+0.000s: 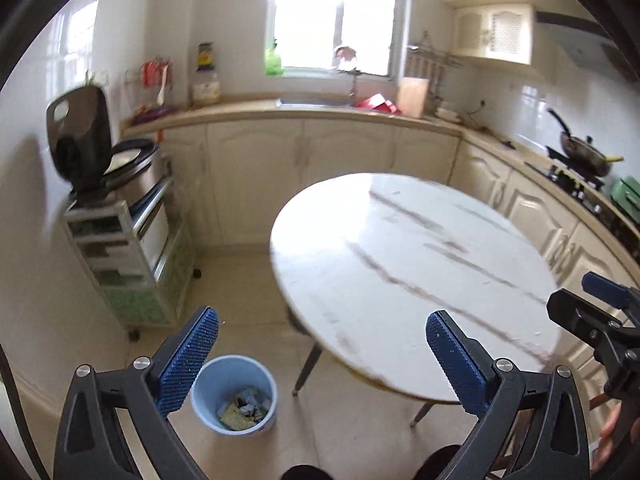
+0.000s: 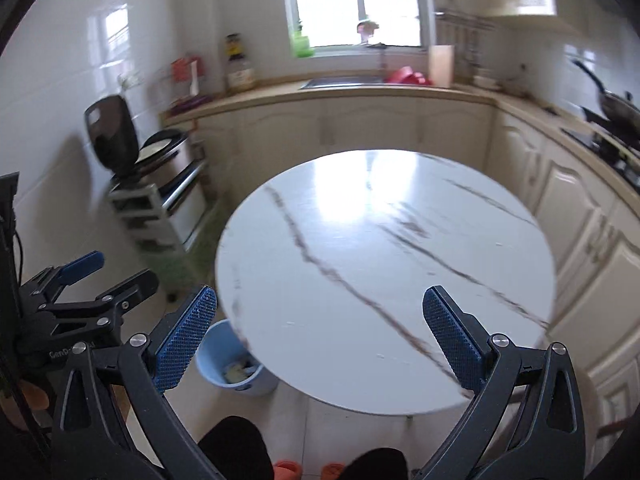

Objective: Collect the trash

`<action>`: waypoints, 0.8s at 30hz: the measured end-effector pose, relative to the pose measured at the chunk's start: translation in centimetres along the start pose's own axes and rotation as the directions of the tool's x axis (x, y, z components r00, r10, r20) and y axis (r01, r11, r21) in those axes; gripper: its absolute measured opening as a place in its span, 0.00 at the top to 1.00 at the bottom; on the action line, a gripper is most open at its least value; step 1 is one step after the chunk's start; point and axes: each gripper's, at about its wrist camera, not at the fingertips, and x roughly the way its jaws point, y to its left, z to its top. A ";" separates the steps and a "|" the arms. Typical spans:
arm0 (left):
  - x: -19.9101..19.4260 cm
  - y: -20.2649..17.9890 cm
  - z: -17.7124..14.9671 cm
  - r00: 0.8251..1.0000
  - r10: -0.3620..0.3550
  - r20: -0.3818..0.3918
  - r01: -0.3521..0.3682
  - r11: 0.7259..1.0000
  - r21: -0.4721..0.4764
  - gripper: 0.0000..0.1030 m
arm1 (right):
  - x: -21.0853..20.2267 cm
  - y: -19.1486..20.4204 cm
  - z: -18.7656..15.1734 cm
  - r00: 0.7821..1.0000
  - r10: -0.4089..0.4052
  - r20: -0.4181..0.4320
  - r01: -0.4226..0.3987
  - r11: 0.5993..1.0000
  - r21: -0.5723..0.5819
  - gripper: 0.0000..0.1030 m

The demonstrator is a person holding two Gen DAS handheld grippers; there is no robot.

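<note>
Looking forward from the left wrist, the left gripper hangs above the kitchen floor with its blue pads spread wide and nothing between them. Just below, near left, a blue bin stands on the tiles beside the round marble table; crumpled paper trash already lies inside it, likely set there for easy dropping. The tabletop shows no litter. At far right, part of the other tool enters the frame.

From the right wrist, the right gripper hovers over the table's near edge, jaws likewise wide apart and holding nothing. The bin peeks out beneath the table's left rim, scraps visible within. The collecting looks essentially finished.
</note>
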 end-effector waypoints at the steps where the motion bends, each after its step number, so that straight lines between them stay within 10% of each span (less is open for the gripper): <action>1: -0.7 -1.2 0.1 1.000 -0.005 0.008 0.005 1.000 0.012 0.01 | -0.8 -0.9 0.0 1.000 -0.018 0.012 0.018 1.000 0.018 0.00; 11: -8.8 -9.0 -1.4 0.987 -0.051 0.152 0.035 0.994 0.102 0.01 | -8.0 -5.3 -0.5 0.980 -0.160 0.118 0.150 0.985 0.087 0.00; 24: -18.9 -6.3 -8.0 0.919 -0.079 0.387 0.032 0.991 0.127 0.01 | -16.8 -2.8 0.0 0.921 -0.208 0.329 0.203 0.978 0.050 0.00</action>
